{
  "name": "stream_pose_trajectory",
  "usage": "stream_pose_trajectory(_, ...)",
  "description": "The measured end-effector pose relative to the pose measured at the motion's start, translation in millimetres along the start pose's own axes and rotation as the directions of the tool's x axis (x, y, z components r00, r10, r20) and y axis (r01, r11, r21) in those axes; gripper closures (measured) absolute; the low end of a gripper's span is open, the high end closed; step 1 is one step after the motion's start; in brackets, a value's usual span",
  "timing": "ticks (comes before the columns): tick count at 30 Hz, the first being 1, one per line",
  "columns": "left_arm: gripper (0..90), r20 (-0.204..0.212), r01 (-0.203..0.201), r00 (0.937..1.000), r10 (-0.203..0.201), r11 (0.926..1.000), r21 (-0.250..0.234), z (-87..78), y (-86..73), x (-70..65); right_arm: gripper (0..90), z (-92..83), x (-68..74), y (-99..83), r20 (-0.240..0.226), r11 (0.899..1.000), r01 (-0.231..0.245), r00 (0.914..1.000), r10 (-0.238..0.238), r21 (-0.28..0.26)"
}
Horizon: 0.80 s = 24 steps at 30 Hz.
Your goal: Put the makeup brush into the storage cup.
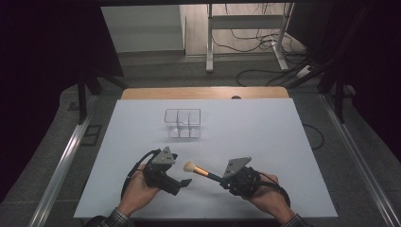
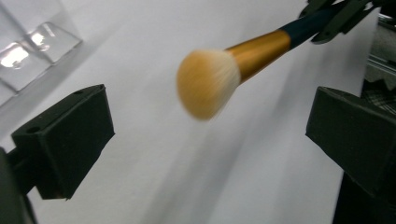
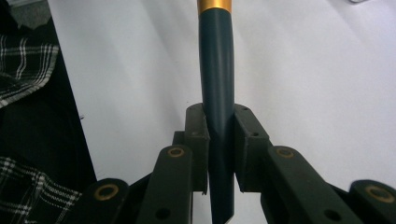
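Brush passed between two tools

The right tool clamps the brush by its dark handle, bristles above the white worktop. The left tool gapes wide beside them, gripping nothing. Farther off stands a clear organizer.

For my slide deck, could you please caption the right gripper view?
Right gripper shut on the dark handle of a makeup brush above the white table.
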<state>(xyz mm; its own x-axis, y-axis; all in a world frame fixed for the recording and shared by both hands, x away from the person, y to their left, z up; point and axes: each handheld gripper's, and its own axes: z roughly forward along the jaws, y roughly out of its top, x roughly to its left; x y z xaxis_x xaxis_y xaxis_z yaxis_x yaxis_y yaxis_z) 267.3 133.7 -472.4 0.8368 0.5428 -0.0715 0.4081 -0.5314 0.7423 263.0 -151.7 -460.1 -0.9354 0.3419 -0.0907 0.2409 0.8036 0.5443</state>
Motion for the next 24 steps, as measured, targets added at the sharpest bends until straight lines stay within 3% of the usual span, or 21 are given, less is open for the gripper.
stream_pose_trajectory(6, 0.0, -0.006, 0.016, 0.9999, -0.016, 0.9999, -0.006, -2.3, -5.8, 6.3, 78.0, -3.1, -2.7, -2.2, 0.021, 1.0, -0.025, 0.9994, 0.026, -0.016)
stream_pose_trajectory(12, 0.0, 0.052, 0.066, 0.9966, -0.064, 0.9973, -0.032, -2.8, -10.0, 8.5, 78.0, -5.6, -5.5, -4.3, 0.044, 0.998, -0.05, 0.9977, 0.051, -0.035)
stream_pose_trajectory(17, 0.0, 0.062, 0.08, 0.995, -0.078, 0.9963, -0.03, -1.9, -12.4, 8.3, 77.9, -7.9, -7.2, -5.7, 0.06, 0.994, -0.085, 0.9942, 0.089, -0.062)
stream_pose_trajectory(21, 0.0, 0.074, 0.125, 0.9898, -0.121, 0.991, -0.049, -3.4, -13.3, 9.8, 77.9, -9.2, -7.0, -5.7, 0.077, 0.99, -0.104, 0.9909, 0.111, -0.091)
stream_pose_trajectory(24, 0.0, 0.095, 0.171, 0.9817, -0.165, 0.9837, -0.056, -5.6, -12.3, 10.7, 78.0, -10.9, -5.8, -5.3, 0.077, 0.986, -0.119, 0.9887, 0.129, -0.118)
